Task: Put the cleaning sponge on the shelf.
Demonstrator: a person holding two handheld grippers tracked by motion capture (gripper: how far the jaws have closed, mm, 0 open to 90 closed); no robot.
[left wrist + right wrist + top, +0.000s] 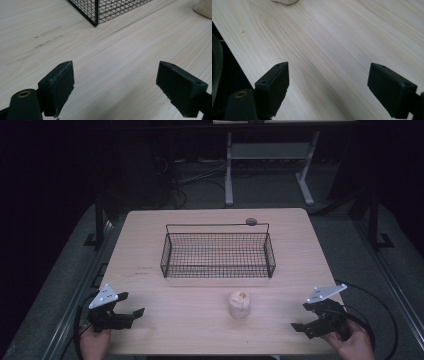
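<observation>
Both hands rest at the near bench [150, 290] edge, each tool spread wide and holding nothing: left tool [131, 313], right tool [299, 326]. Between them, slightly forward, stands a pale lumpy object [239, 304]; beyond it sits a black wire basket [218, 254]. No grasp has begun; likely next, one tool reaches inward to straddle the object. Left gripper view alone shows the basket's corner [96, 15] ahead.
</observation>
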